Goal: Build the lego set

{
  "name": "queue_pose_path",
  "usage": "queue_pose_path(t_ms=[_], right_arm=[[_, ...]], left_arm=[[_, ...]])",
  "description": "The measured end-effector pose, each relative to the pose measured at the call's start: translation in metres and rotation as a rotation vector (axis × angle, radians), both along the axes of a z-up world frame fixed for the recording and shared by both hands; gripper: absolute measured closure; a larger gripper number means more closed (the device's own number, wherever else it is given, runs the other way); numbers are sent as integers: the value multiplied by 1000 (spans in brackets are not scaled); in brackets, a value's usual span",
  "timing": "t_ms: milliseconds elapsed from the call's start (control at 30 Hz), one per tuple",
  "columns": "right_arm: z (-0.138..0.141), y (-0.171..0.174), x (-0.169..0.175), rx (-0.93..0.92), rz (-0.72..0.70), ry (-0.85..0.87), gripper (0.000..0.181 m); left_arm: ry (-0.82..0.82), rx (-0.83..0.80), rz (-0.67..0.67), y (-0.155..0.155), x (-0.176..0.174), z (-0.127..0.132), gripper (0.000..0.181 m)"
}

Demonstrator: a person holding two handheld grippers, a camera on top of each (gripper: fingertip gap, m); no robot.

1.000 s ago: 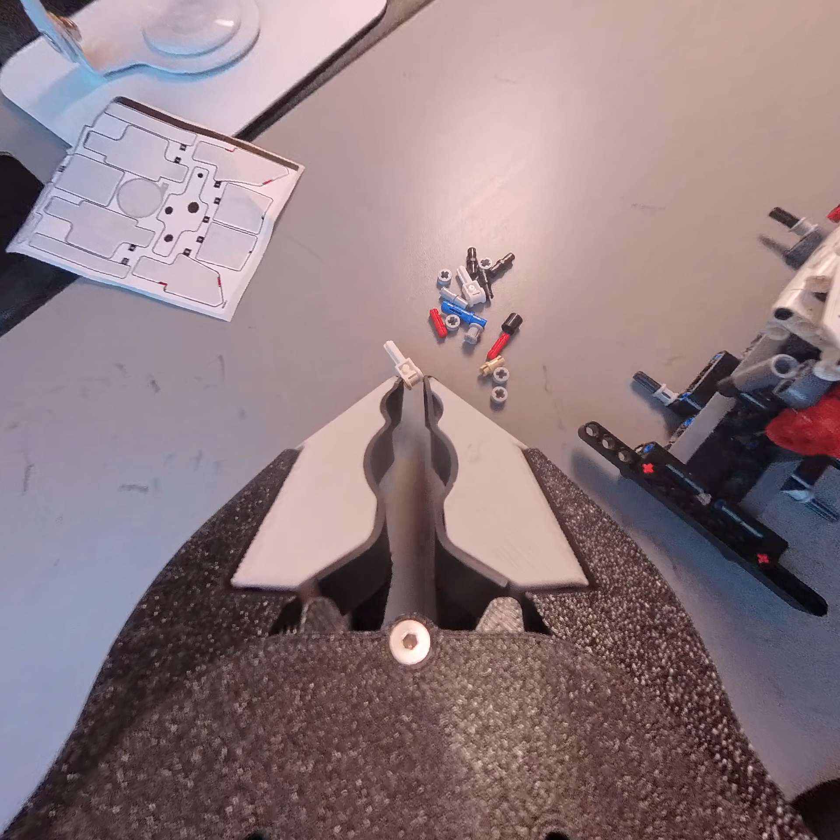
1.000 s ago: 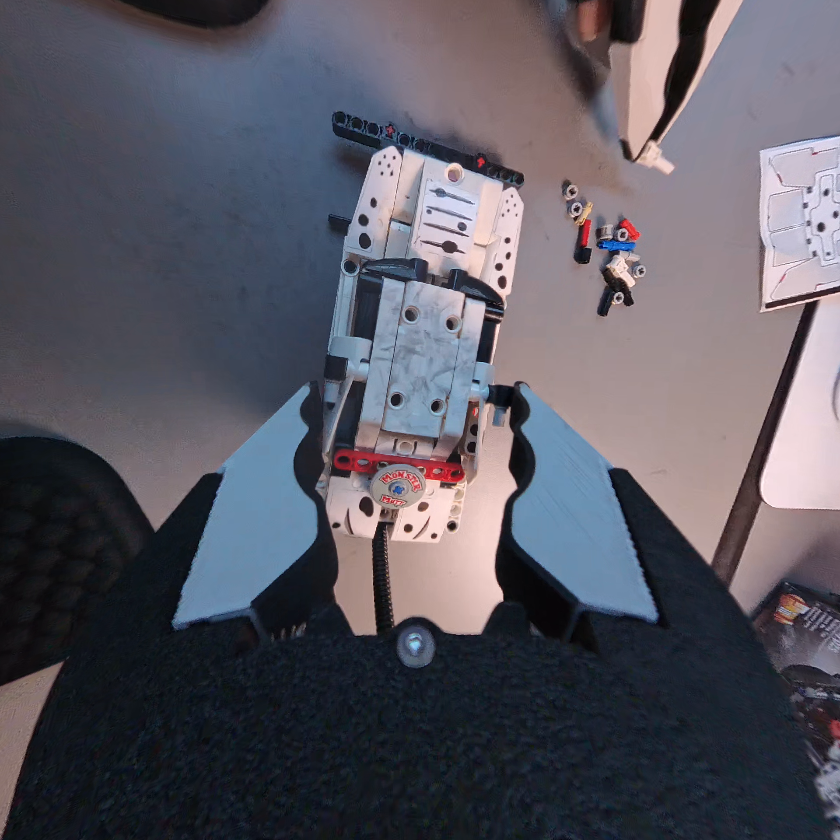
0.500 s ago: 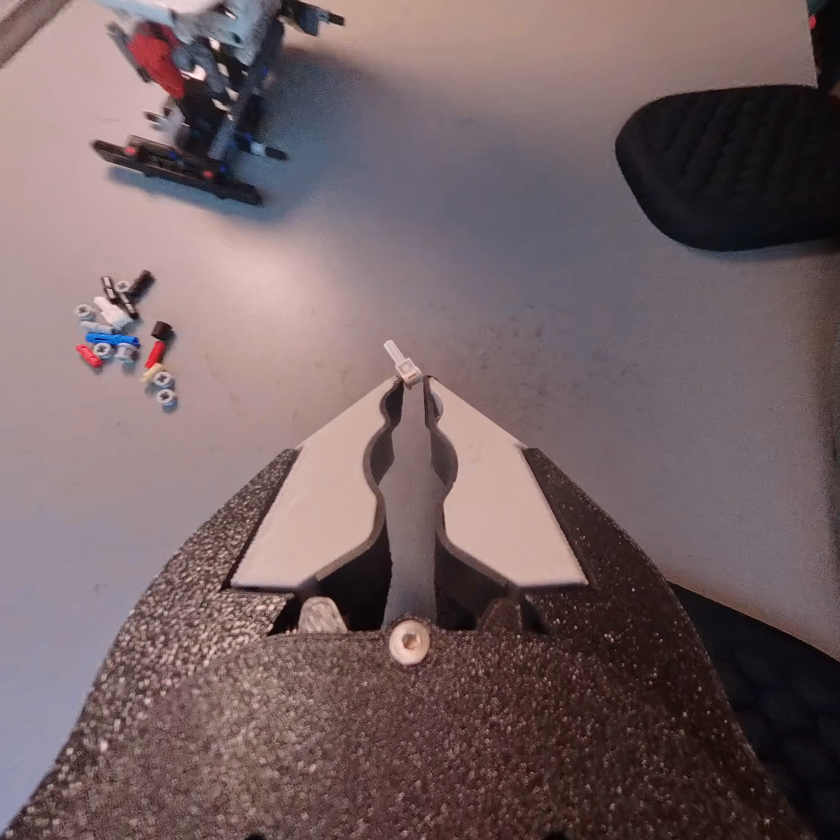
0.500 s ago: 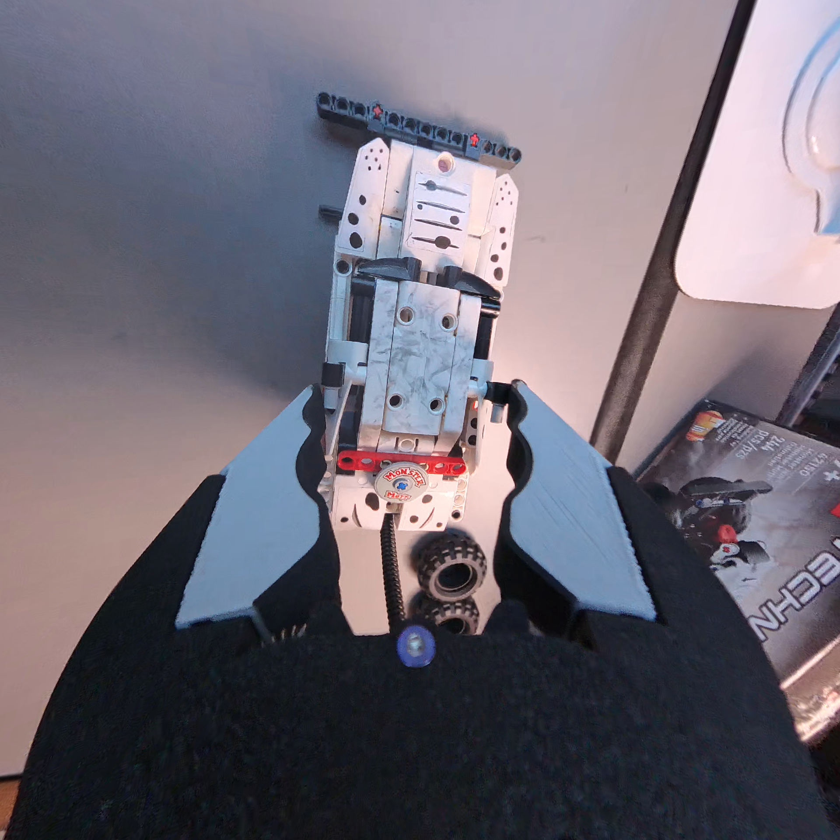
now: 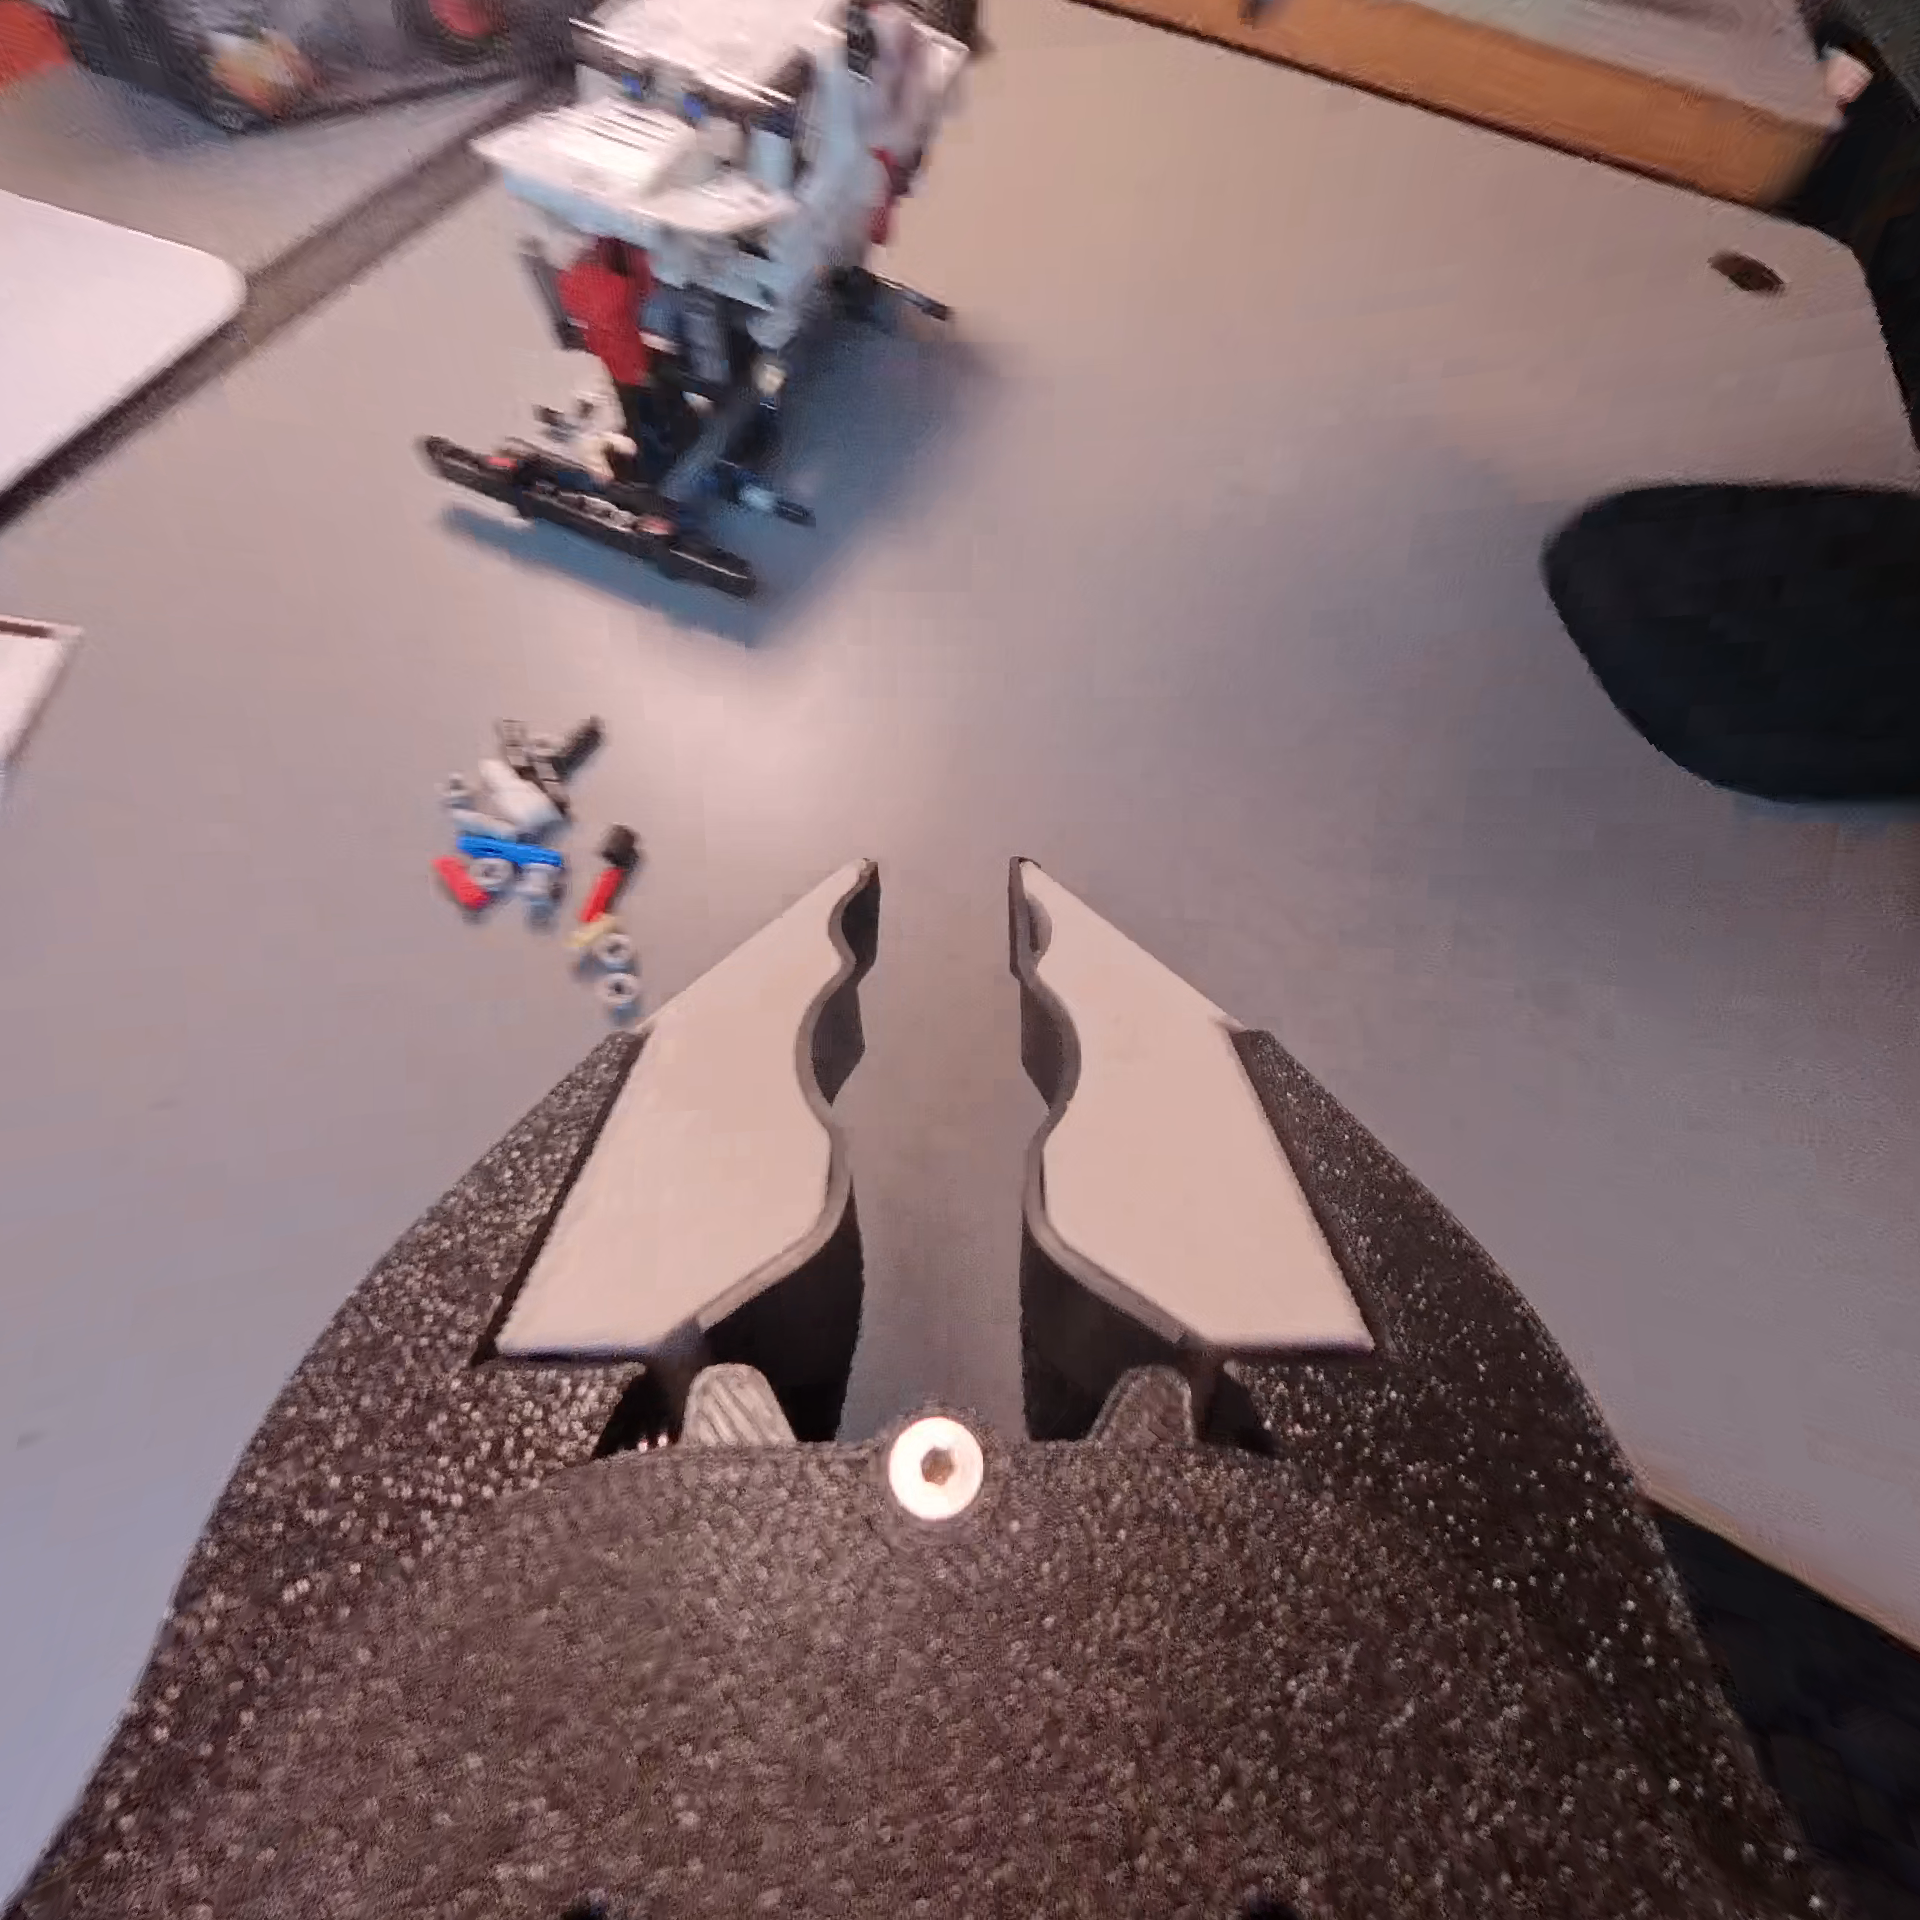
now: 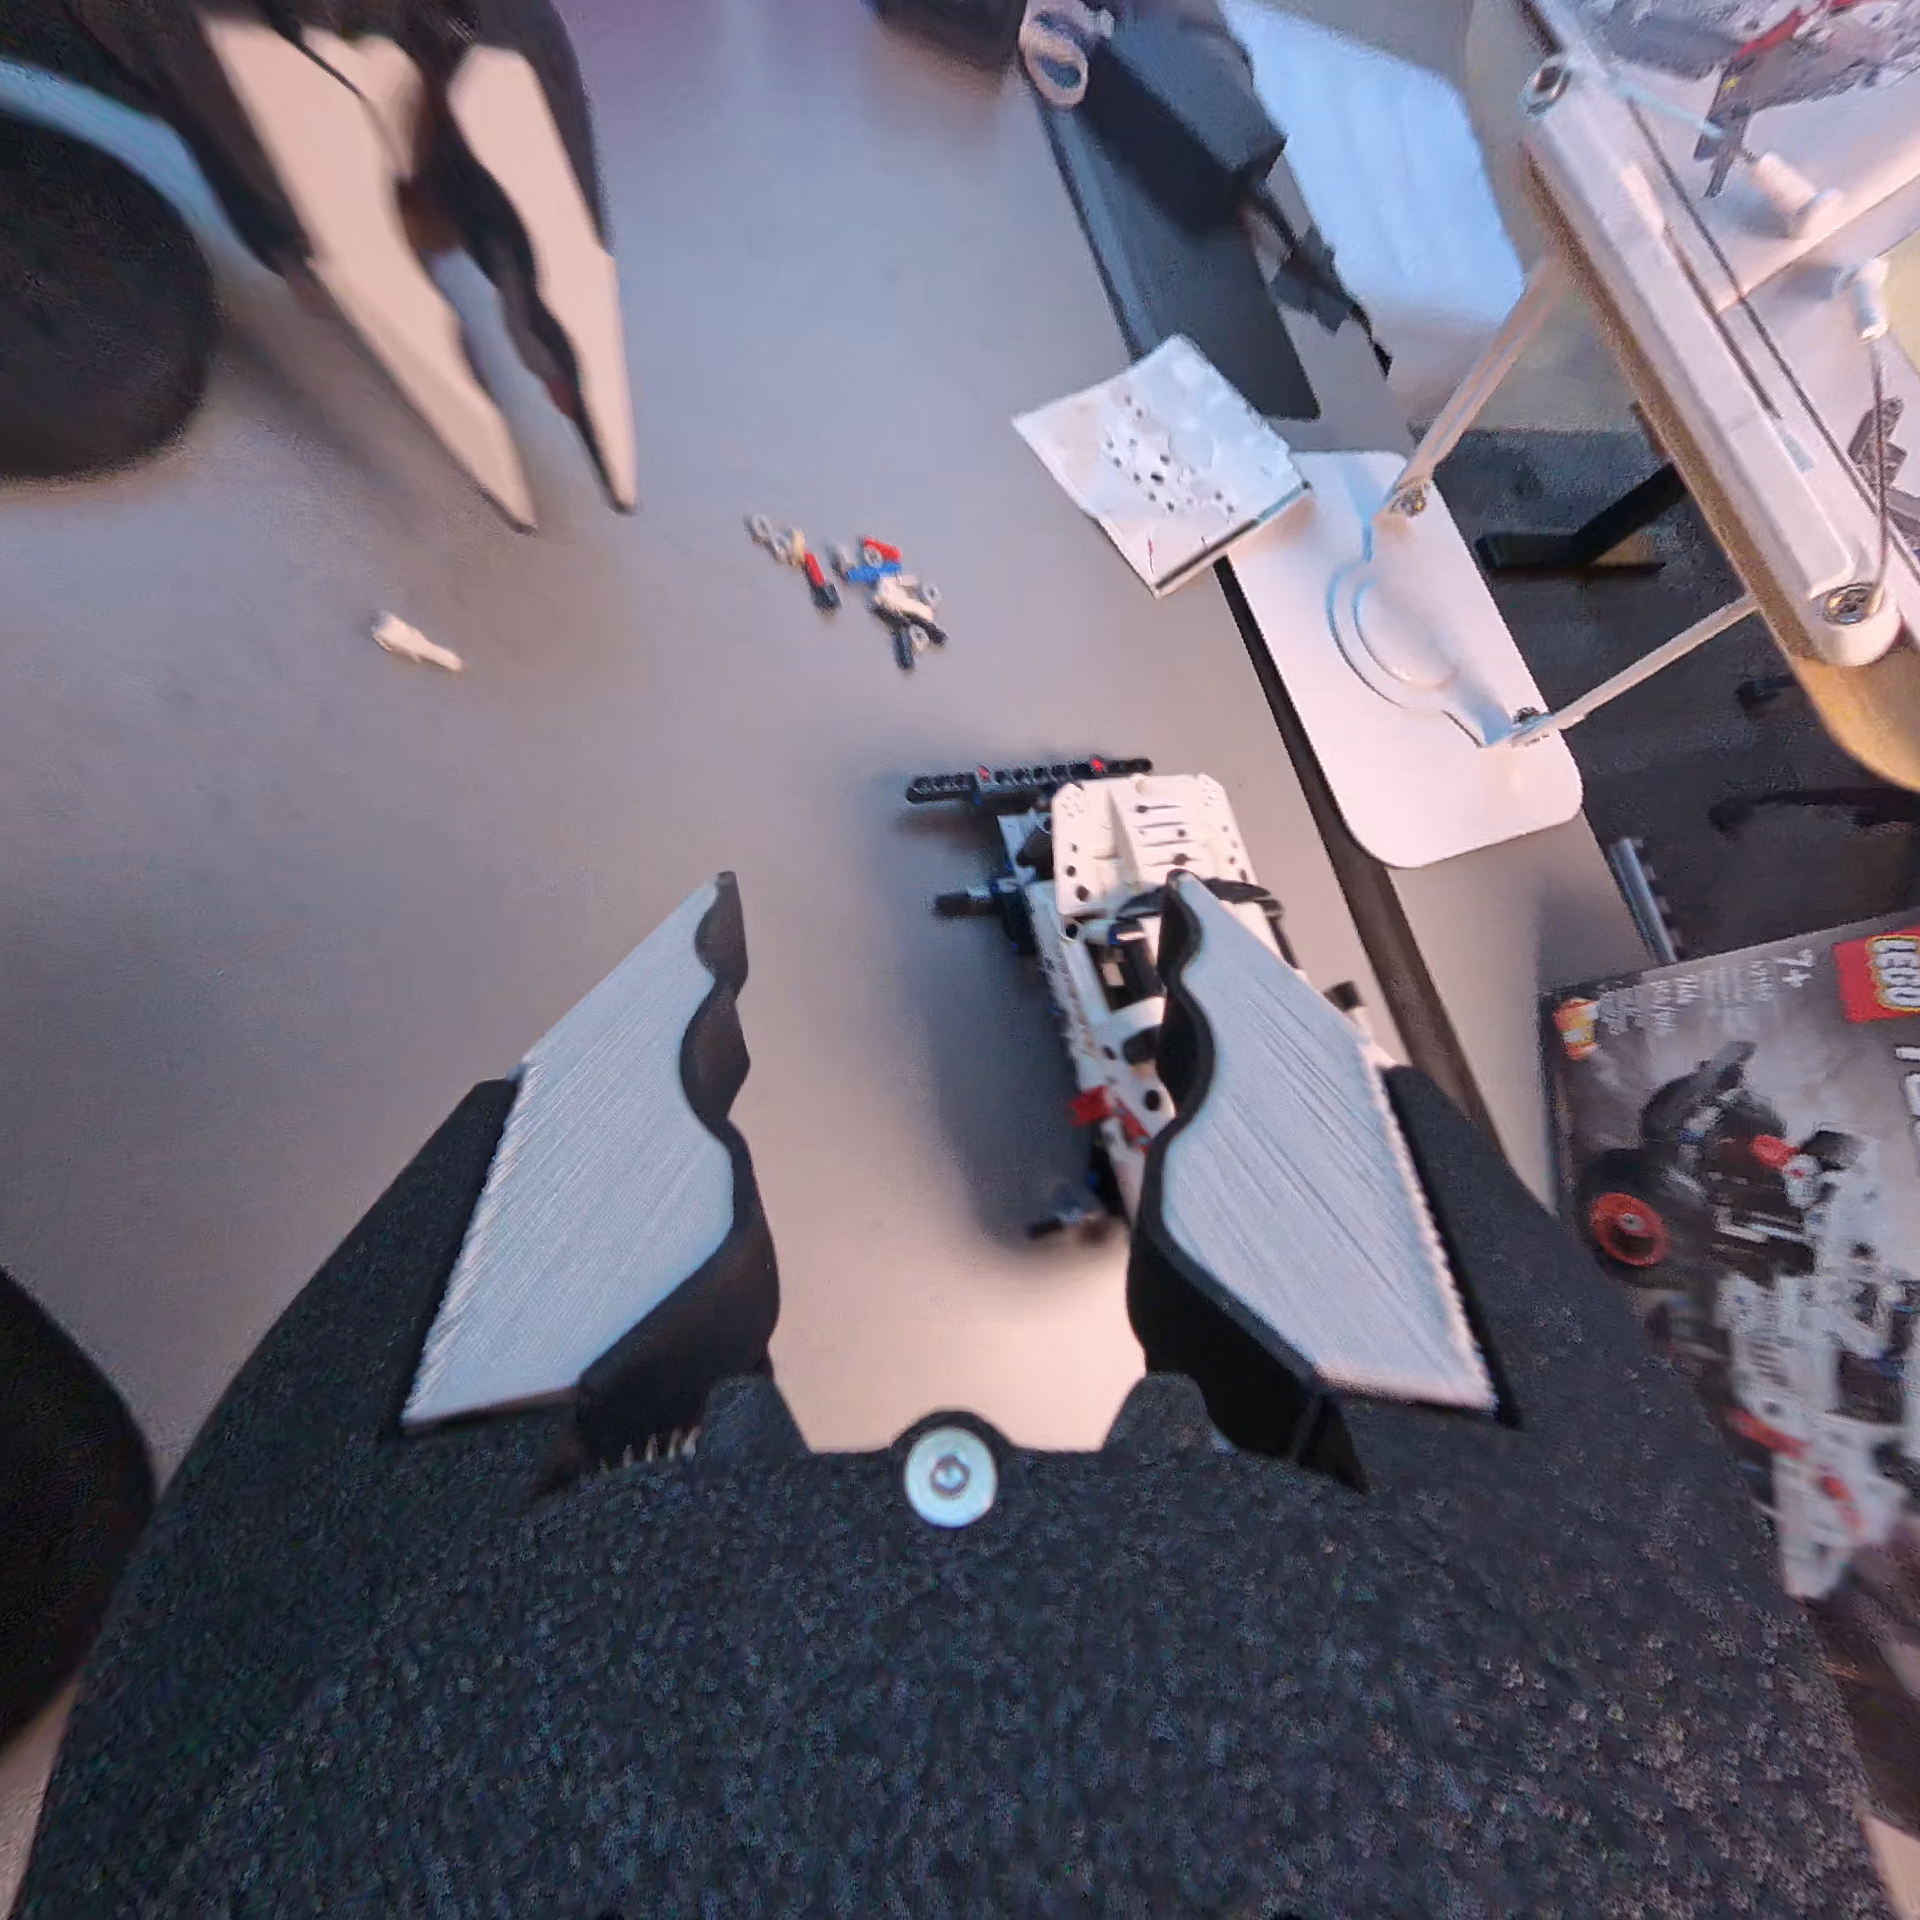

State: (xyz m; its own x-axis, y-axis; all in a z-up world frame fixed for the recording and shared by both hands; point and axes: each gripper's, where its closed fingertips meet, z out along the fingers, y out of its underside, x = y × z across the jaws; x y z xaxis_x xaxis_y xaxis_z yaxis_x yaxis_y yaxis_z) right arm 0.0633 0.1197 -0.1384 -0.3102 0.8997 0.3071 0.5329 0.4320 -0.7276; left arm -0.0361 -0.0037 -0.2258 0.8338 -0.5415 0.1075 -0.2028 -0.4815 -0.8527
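Note:
The white and black lego truck model lies on the grey table, apart from both grippers; it also shows blurred in the left wrist view. My right gripper is open and empty, with its right finger in front of the model's side. My left gripper is open and empty above bare table; it also shows at the top left of the right wrist view. A small white pin lies loose on the table below it. A pile of small loose parts lies between the left gripper and the model.
A sticker sheet and a white stand base lie right of the parts, past a dark table seam. The lego box sits at the right. A black pad lies right of the left gripper. The tips of one gripper are about 20 cm away from the tips of the other. The small white pin is about 6 cm from my left fingertips.
My left gripper has opened and let go of the white pin, which now lies on the table. My right gripper has released the model, opened wider and drawn back to the left.

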Motion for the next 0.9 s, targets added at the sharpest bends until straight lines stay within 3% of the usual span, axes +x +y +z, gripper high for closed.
queue_pose_path(t_ms=[100, 233, 433, 900], right_arm=[[-7, -28, 10, -158, -54, 154, 112], [-36, -41, 20, -277, -128, 240, 118], [-46, -44, 36, -341, -160, 279, 123], [-49, -38, 39, -368, -174, 302, 128]], left_arm=[[42, -13, 174, 41, -42, -5, 167], [120, -136, 213, 74, -60, -32, 169], [215, -157, 171, 80, -59, -44, 173], [367, -85, 100, 87, -50, -42, 171]])
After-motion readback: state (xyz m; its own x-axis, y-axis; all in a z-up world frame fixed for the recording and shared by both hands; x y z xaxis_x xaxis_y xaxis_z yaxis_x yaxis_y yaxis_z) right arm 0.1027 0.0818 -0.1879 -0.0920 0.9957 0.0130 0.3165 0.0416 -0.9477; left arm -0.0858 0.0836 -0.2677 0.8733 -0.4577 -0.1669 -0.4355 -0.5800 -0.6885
